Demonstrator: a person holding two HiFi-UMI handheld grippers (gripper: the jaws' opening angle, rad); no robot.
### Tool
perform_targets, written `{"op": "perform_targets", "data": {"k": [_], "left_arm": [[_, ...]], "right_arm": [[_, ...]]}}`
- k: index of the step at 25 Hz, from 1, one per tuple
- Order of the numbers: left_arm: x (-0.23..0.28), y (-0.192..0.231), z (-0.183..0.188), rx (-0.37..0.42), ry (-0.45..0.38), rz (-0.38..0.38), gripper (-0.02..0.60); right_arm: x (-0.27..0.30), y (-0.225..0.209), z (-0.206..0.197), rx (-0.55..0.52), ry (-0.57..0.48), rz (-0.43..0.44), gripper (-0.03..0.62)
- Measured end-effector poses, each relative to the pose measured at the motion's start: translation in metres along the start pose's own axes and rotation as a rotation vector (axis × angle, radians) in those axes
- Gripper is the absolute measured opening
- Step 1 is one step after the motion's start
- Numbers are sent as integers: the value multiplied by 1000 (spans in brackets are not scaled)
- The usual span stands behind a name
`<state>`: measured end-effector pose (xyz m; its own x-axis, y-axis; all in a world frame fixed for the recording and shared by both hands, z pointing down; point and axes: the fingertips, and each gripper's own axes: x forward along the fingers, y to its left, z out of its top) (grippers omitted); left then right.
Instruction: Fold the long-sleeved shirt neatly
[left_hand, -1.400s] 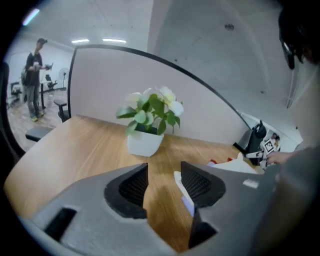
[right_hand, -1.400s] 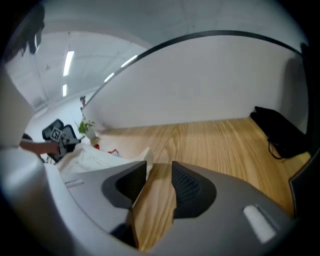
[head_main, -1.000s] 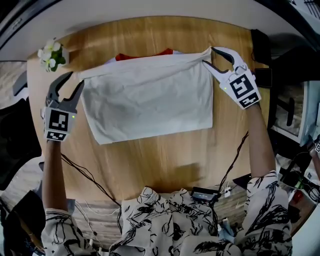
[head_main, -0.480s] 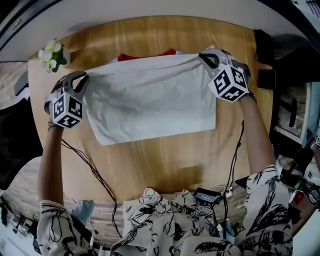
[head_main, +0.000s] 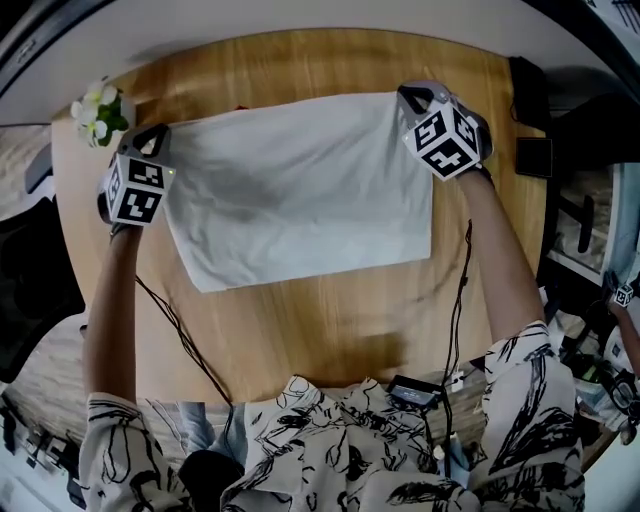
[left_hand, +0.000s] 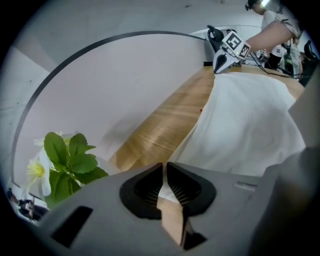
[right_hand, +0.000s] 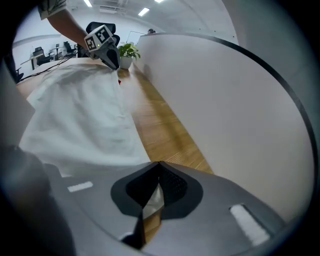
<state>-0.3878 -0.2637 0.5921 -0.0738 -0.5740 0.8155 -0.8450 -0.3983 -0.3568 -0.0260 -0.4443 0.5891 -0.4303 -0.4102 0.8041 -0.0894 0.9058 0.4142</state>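
The white shirt (head_main: 300, 190) lies folded into a wide rectangle on the wooden table (head_main: 320, 320). My left gripper (head_main: 160, 132) is at its far left corner and my right gripper (head_main: 405, 93) at its far right corner. In the left gripper view the jaws (left_hand: 164, 165) are closing, nearly touching, with white cloth (left_hand: 250, 125) pinched between them. The right gripper view shows the same: the jaws (right_hand: 159, 164) are closing on a fold of the shirt (right_hand: 80, 110). A sliver of red (right_hand: 119, 81) peeks out at the far edge.
A small potted plant (head_main: 97, 108) with white flowers stands at the table's far left corner, close to the left gripper. A pale wall (left_hand: 115, 85) runs along the far edge. Dark objects (head_main: 525, 100) sit at the right edge. Cables (head_main: 180, 350) hang over the near edge.
Both grippers went from open to nearly shut on the shirt's far corners, tipped downward and sank toward the table. The far edge now lies flatter and hides most of the red.
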Motion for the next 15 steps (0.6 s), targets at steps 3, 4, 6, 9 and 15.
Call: {"op": "perform_targets", "data": {"k": [3,4,6,9,15], "left_arm": [[8,6,-2,-30,5,35,49],[7,9,-1,-41,-5,56,48],[-4,19,5,-74,-64,112,49],[-31,9,31,-63,-225,65,74],[-22,-70,70,282,-267,-161,104]], "right_arm": [[7,-6,-8,46,17,-42,32],[6,-8,-9,61,10,-61,41],[-3,-13,-5,93,-21,-102,65],[-25,-16,10,146,-109,-127,88],[-46,26,43,210,-228,52,112]]}}
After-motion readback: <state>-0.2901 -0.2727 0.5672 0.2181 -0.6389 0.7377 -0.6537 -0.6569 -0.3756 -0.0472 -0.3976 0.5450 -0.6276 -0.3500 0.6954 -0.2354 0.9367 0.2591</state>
